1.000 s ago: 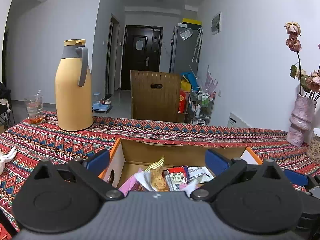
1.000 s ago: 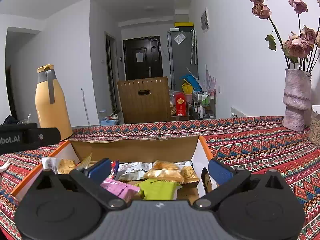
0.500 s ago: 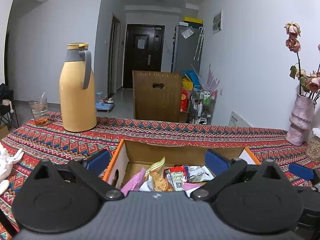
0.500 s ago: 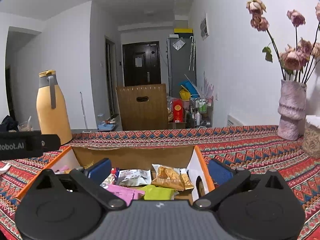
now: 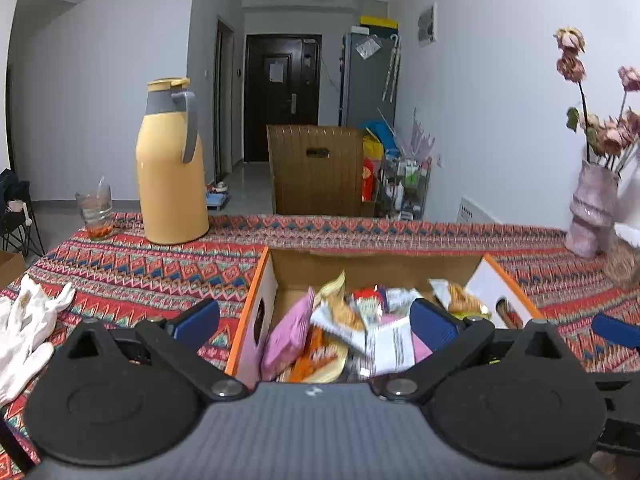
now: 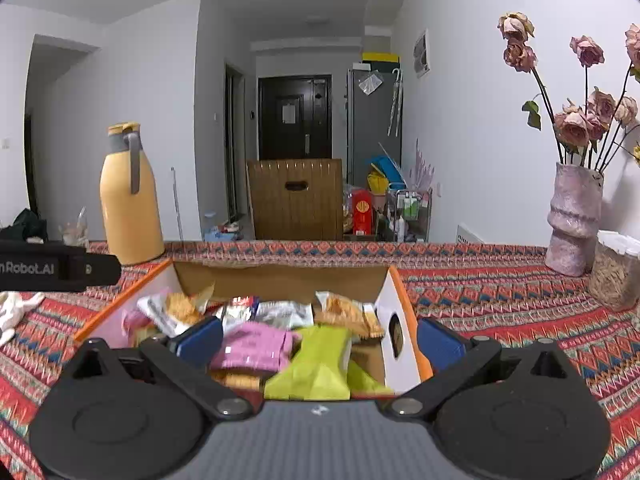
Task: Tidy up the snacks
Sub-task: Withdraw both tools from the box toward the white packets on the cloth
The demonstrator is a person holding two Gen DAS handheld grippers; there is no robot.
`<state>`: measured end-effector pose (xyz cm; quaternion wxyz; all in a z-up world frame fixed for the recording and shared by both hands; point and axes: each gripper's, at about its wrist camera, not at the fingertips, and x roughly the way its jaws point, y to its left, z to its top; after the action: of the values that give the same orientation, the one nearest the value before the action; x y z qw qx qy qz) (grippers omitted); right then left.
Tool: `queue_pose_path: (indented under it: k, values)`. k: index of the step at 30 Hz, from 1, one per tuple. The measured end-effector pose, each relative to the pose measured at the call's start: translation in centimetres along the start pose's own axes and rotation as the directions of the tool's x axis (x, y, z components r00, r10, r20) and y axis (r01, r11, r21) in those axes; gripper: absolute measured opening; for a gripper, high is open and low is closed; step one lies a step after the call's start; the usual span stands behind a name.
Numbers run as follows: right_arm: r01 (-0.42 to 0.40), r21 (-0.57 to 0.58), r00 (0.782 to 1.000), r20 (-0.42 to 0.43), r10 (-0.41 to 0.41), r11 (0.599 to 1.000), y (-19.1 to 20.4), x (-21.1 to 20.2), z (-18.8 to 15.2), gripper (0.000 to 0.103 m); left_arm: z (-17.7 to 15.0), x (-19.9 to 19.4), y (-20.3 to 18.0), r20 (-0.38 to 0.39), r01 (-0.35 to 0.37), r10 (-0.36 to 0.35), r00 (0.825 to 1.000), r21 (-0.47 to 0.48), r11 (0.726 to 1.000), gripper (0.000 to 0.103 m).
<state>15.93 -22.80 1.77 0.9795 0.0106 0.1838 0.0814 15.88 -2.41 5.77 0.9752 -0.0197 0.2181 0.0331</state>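
Observation:
An open cardboard box (image 5: 376,270) with orange edges stands on the patterned tablecloth, filled with loose snack packets. Among them are a pink packet (image 5: 288,336) and white packets (image 5: 390,344). My left gripper (image 5: 316,326) is open and straddles the box's left wall (image 5: 260,292), with one pad outside and one over the snacks. From the right wrist, the same box (image 6: 280,280) shows a pink packet (image 6: 252,346) and a green packet (image 6: 320,360). My right gripper (image 6: 320,342) is open across the right wall (image 6: 394,320). Neither holds anything.
A yellow thermos (image 5: 170,168) and a glass (image 5: 95,210) stand at the table's far left, and a white glove (image 5: 24,328) lies near left. A pink vase (image 6: 574,220) of dried roses and a jar (image 6: 614,272) stand at the right. A wooden chair (image 5: 316,176) is behind the table.
Both views now look deeper into the box, with more packets showing. The left gripper has shifted left, so thermos and box slid right in its view. Both grippers stayed open.

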Motion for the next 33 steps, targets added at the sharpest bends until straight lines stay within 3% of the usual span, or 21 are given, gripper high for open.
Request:
queue_pose_path:
  k: [9,17,29,33]
  values:
    - [-0.014,-0.004,0.994,-0.110,0.014,1.000,0.6,-0.8,-3.2,0.103,-3.6,0.1,1.8,-0.109,0.005,-0.003,0.994,0.021,1.000,0.103]
    - [-0.043,-0.044,0.968,-0.249,0.031,0.998,2.1,1.2,-5.7,0.103,-6.6,0.9,3.6,-0.197,-0.003,0.008,0.980,0.025,1.000,0.103]
    - [-0.039,-0.061,0.928,-0.373,0.014,0.997,3.9,5.5,-6.8,0.103,-8.7,2.2,5.7,-0.222,-0.005,-0.008,0.975,-0.055,0.998,0.103]
    - [-0.050,-0.019,0.929,-0.369,0.039,0.999,3.3,5.7,-7.0,0.103,-8.6,2.0,6.1,-0.217,0.008,-0.026,0.976,-0.082,0.997,0.103]
